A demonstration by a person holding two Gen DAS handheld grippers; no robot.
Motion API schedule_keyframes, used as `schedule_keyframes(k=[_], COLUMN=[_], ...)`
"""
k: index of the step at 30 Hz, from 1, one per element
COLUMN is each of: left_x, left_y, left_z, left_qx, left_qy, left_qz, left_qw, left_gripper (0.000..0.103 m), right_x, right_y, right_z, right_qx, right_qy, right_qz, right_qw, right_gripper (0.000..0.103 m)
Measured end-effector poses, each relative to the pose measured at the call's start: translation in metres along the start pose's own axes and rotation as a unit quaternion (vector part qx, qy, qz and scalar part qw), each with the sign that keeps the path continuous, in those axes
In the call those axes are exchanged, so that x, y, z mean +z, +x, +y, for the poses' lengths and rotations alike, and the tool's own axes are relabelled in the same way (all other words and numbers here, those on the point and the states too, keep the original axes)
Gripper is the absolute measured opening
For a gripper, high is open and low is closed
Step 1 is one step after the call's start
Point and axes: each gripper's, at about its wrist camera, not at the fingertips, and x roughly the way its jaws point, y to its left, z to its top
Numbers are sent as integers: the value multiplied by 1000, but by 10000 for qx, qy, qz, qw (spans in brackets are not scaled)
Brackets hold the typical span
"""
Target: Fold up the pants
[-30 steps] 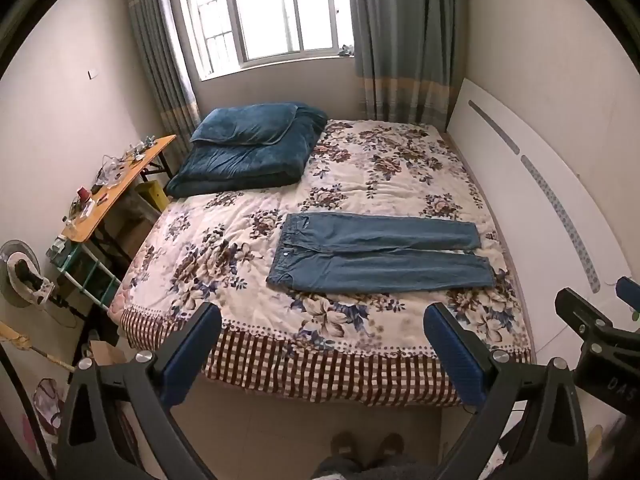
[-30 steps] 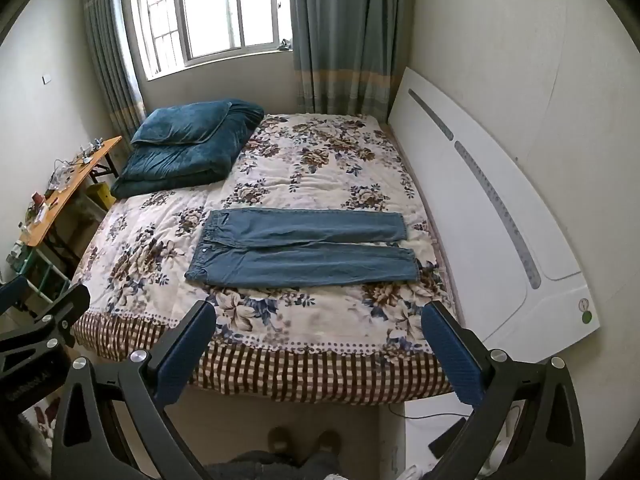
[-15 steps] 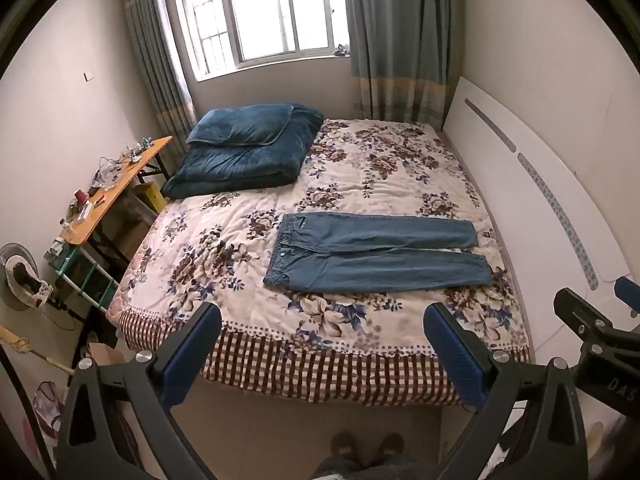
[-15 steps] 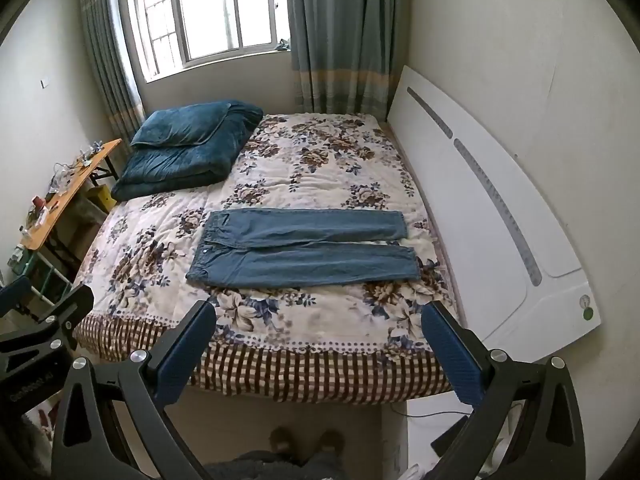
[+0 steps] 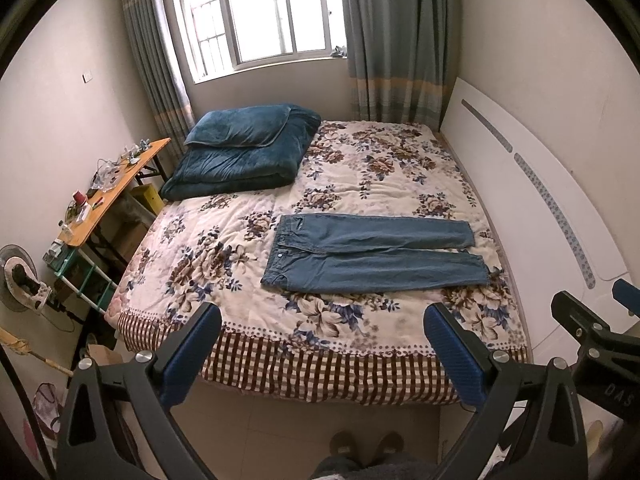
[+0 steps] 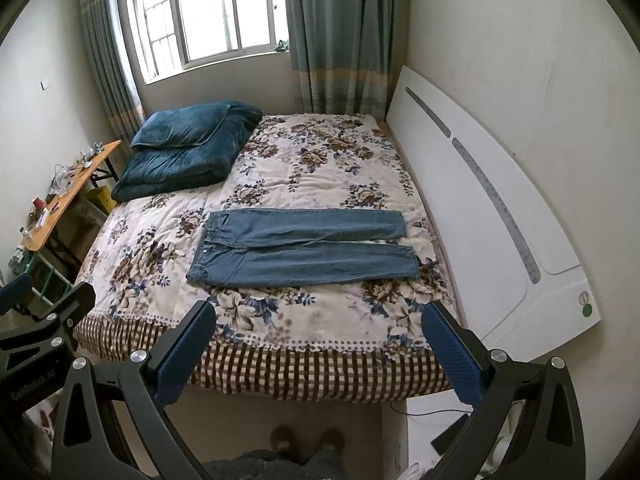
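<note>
Both grippers, left gripper (image 5: 322, 338) and right gripper (image 6: 318, 336), gape wide, empty; jeans (image 5: 372, 254) lie flat at 12 o'clock on the floral bedspread (image 5: 224, 256).

Folded teal quilt (image 5: 244, 152) lies on floral bed (image 5: 360, 168).

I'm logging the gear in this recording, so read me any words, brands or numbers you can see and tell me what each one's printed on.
"GenRobot.AI": on the left gripper body, seen at the right wrist view's left edge.
"DAS", cut off by the frame: on the right gripper body, seen at the left wrist view's right edge.
The round sticker on the white headboard: too small to read.
</note>
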Motion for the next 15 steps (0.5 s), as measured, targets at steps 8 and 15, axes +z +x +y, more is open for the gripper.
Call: schedule_keyframes(k=[8,15], left_x=[2,12], left_y=[-1,-6], left_z=[-3,-19], left_qx=[12,15], left_qy=[11,51], left_qz=[-20,-33], left_qw=[10000,10000], left_gripper=[103,103], right_x=[0,0], right_y=[-2,-2], right_z=[0,-1], right_qx=[8,20], right_qy=[0,9], right_qz=[-6,-12], right_qw=[10000,10000], right_gripper=[103,103])
